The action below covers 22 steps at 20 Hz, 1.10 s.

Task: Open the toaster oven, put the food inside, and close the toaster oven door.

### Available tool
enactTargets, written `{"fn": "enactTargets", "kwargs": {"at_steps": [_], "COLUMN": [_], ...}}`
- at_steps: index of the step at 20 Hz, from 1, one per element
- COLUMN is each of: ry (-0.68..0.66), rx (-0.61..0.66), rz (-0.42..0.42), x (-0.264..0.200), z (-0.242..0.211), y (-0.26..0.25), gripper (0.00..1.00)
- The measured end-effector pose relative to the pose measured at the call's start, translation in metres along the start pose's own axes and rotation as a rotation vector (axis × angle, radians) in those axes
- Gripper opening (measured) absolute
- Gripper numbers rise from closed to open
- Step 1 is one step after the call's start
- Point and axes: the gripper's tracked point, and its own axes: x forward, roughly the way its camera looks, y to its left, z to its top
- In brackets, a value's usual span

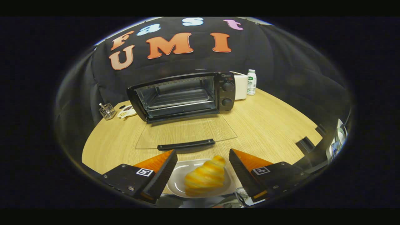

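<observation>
Oven (184,95) door (187,132) is already down, so I'm on the pickup: my gripper (203,165) is spread wide around the croissant (204,176) (on its plate (176,184), near table edge). Next: squeeze gently.

Rides on the gripper (203,162), looking forward and slightly down along wide-apart jaws. Faces the oven (182,97) head-on from a moderate way off, over the counter (268,125), with a croissant (205,176) close beneath.
</observation>
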Motion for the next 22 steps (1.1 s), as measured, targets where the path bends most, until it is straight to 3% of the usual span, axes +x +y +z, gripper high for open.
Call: {"fn": "enactTargets", "kwargs": {"at_steps": [7,13,15,18,22], "ry": [0.086,0.152,0.139,0.131,0.049], "rx": [-0.001,0.001,-0.018,0.010,-0.039], "rz": [-0.053,-0.094,-0.106,-0.085,-0.052], "x": [-0.009,0.002,0.004,-0.003,-0.019], "z": [-0.063,-0.089,-0.088,-0.079,-0.030], "y": [0.007,0.006,0.004,0.007,0.005], "gripper": [0.99,1.00,1.00,0.90,0.86]}}
